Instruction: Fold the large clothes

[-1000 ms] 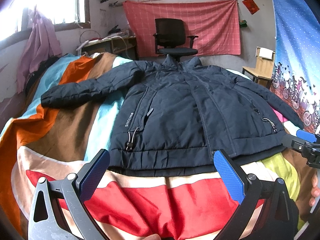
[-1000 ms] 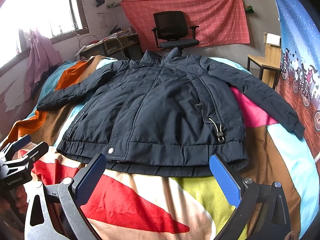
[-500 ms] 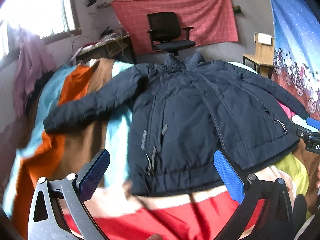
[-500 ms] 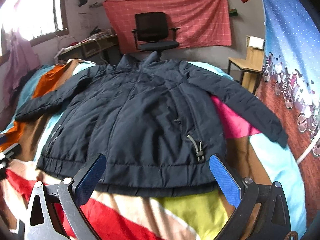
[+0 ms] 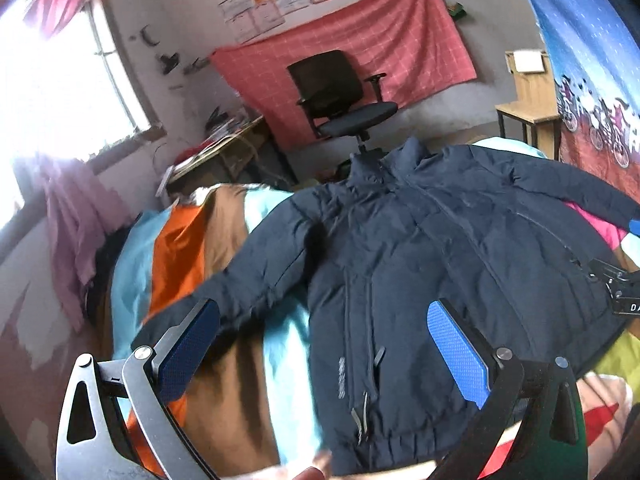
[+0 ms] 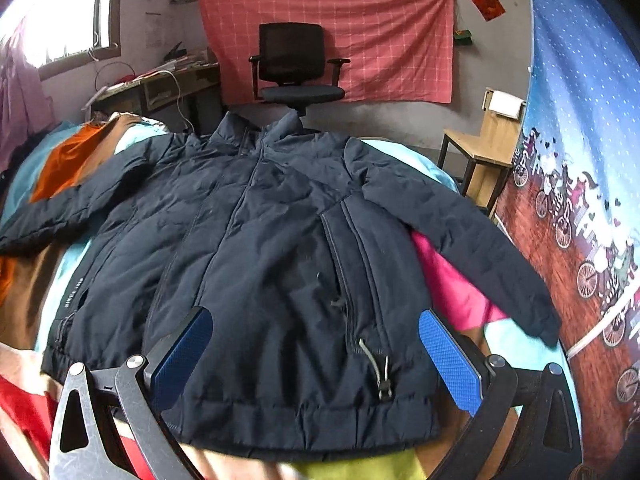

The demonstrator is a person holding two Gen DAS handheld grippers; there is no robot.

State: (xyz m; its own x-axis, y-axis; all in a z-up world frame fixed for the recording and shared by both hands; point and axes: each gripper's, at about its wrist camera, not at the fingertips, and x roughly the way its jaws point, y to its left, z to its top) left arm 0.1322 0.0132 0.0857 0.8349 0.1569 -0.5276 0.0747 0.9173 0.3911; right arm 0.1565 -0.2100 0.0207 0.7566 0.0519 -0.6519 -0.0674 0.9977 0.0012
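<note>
A dark navy padded jacket [image 5: 420,264] [image 6: 272,264] lies flat, front up and zipped, on a bed with a multicoloured striped cover [image 5: 224,368] [image 6: 456,292]. Both sleeves spread outward. My left gripper [image 5: 324,356] hovers open above the jacket's left side, near the left sleeve [image 5: 240,292]. My right gripper [image 6: 316,360] hovers open above the lower right front, over the hem and a drawcord toggle [image 6: 382,376]. Neither gripper holds anything. The right gripper's tip [image 5: 624,280] shows at the right edge of the left wrist view.
Beyond the bed stand a black office chair [image 6: 296,68], a cluttered desk [image 6: 160,84] by the window and a wooden chair [image 6: 488,140]. A blue printed curtain [image 6: 580,160] hangs along the right. Pink clothes [image 5: 76,232] hang at the left wall.
Both grippers have moved forward over the jacket from the hem side. The left one has swung toward the left sleeve. Both stay open.
</note>
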